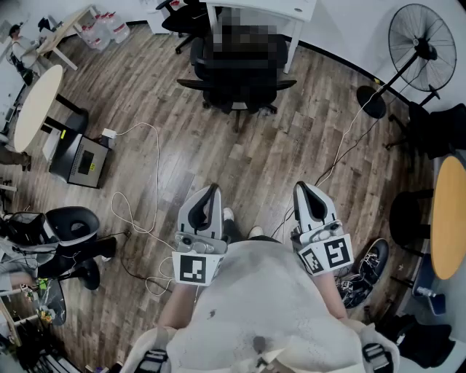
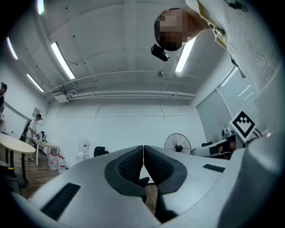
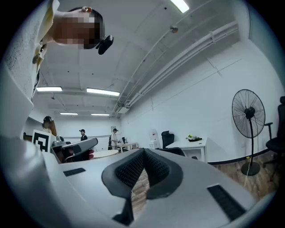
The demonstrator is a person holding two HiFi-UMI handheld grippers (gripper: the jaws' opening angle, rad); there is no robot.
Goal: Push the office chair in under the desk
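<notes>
Left gripper (image 1: 212, 189) and right gripper (image 1: 303, 186) sit side by side in front of the person's body, each with its jaws pressed fully together and nothing between them. Neither touches anything, and both point forward across the room. The chair (image 1: 237, 73), black with armrests, stands well ahead of them, just before the white desk (image 1: 280, 9), with its seat out on the open floor (image 1: 218, 146) and not tucked beneath the desktop. The floor is dark wood planking, and a white cable (image 1: 135, 211) loops across it to the left of the grippers. A tall black fan (image 1: 421, 36) stands on its round base at the right, near the white wall. A pale round table (image 1: 33, 102) sits at the left edge and an orange-topped round table (image 1: 448, 207) at the right. A second black chair (image 1: 65, 226) stands at the lower left. Water bottles (image 1: 102, 29) cluster by the far wall at upper left. A pair of dark shoes (image 1: 368, 269) lies beside the person's right side. The gripper views show a white ceiling with strip lights, and people standing at tables far across the room.
</notes>
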